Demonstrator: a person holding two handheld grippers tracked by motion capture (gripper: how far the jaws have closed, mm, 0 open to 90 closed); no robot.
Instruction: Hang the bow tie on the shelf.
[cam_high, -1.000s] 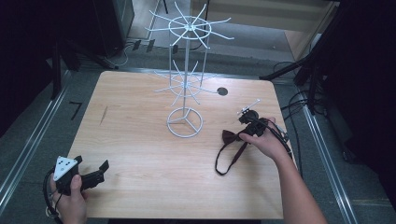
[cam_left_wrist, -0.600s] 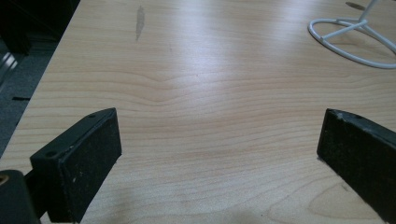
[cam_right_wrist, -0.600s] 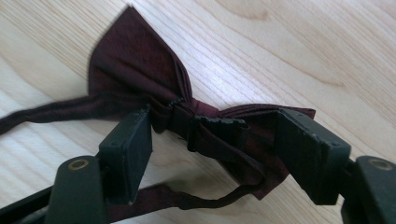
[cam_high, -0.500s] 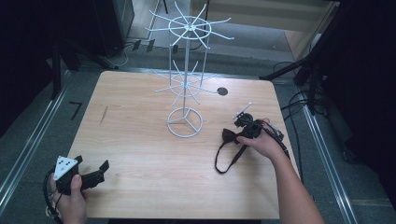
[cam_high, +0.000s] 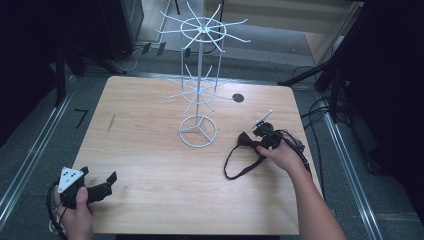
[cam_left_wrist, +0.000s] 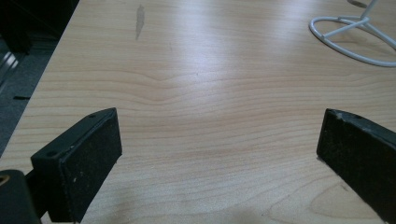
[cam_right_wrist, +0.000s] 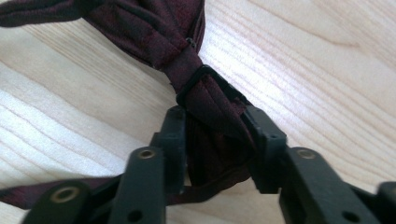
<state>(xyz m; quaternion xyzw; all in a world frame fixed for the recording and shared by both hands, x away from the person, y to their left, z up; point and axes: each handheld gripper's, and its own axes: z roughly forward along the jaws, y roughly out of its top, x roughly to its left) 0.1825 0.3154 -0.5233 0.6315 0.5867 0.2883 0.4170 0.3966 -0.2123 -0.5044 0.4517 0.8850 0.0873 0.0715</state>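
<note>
Since a second earlier, the right gripper (cam_right_wrist: 217, 140) had just closed its jaws, clamping the bow tie (cam_right_wrist: 205, 98), presumably to lift it toward the wire rack (cam_high: 198, 90); the left gripper (cam_left_wrist: 219, 154) rested open.

High view above the table (cam_high: 150, 165), facing forward-down, both tongs cameras close, low over its wood

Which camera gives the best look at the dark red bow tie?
The right gripper view: the bow tie is close up there, one wing pinched in the right claw. The high view shows it small but whole, its strap looped on the table. The left gripper view looks across bare wood.
</note>
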